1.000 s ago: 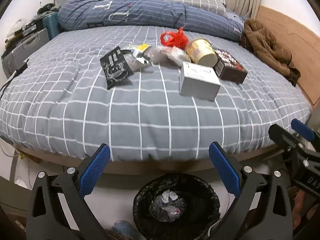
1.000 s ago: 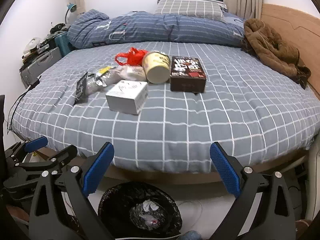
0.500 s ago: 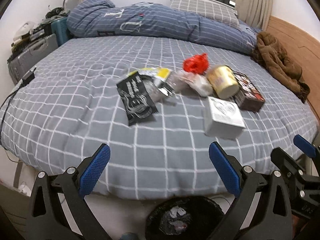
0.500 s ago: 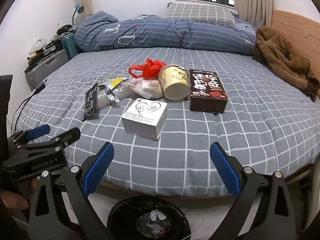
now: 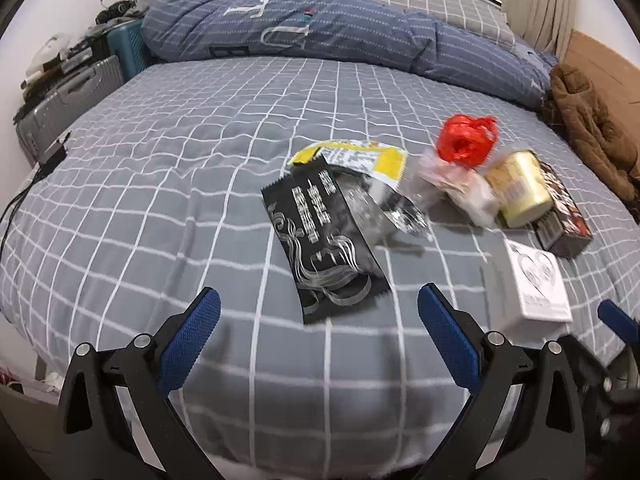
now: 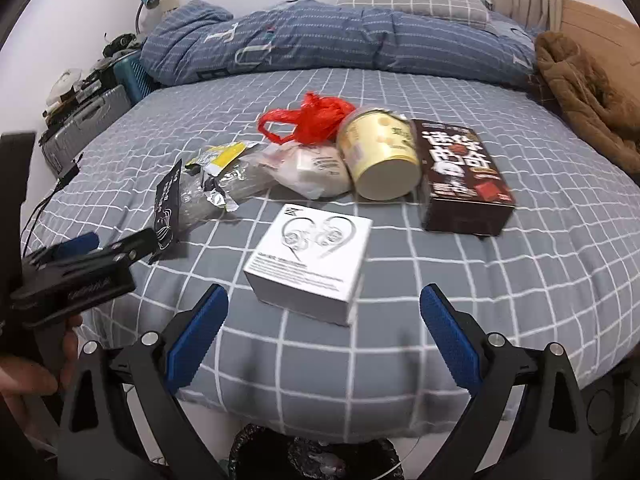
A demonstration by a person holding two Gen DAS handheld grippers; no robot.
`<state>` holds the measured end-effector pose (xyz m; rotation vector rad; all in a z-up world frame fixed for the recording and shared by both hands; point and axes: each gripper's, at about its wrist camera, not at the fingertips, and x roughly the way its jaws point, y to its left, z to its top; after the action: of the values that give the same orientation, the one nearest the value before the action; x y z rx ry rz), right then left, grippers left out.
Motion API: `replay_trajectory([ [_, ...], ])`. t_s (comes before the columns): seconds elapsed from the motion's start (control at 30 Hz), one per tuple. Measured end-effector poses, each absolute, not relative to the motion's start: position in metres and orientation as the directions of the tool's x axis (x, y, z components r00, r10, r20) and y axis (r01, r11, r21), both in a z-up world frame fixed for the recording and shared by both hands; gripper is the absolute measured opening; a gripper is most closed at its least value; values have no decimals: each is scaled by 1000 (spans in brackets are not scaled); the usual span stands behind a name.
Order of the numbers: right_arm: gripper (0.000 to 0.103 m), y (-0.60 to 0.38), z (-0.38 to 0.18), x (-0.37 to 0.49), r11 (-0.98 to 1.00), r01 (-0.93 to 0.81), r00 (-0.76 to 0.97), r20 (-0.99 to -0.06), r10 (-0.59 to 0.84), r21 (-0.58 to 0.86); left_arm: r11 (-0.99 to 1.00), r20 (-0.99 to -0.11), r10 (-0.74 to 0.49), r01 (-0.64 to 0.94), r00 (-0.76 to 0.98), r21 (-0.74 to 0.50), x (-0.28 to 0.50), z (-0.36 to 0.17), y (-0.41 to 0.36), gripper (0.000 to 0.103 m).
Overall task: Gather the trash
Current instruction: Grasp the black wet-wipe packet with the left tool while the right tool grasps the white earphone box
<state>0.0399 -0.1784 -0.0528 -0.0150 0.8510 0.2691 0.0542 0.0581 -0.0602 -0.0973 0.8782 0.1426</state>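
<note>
Trash (image 6: 308, 256) litters the bed (image 6: 520, 272) (brown coat (image 6: 580, 92) alongside), both grippers' jaws spread, empty

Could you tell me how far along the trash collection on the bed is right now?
Done: the bin below the bed edge already holds some crumpled trash. In hand: nothing; the left tool and right tool are both open and empty, facing the black wrapper and white box. Left: those, plus the red bag, yellow cup and dark box.

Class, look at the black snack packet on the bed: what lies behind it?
Behind the black snack packet lie a crinkled clear wrapper and a yellow packet. Their near edges are covered by it.
</note>
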Motion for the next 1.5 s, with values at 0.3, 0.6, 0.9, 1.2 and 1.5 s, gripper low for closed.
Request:
replay_trajectory([
  [0.3,93,-162,-71,68,979,-177,594,-782,190,103,976,-801,68,-208,595,-72,97,-79,80,97],
  [0.6,86,-162,-82,80,982,-144,570,-801,185,124,976,-812,39,-196,582,-93,110,-87,82,78],
  [0.9,74,-158,-84,79,981,-158,556,-810,186,117,980,-829,21,-177,558,-95,113,-95,79,55],
  [1.2,74,-161,-80,76,979,-169,561,-806,190,113,978,-829,6,-177,559,-112,110,-92,81,45],
  [1.5,73,-166,-69,72,976,-184,582,-787,204,116,980,-805,1,-159,594,-116,95,-73,77,45],
])
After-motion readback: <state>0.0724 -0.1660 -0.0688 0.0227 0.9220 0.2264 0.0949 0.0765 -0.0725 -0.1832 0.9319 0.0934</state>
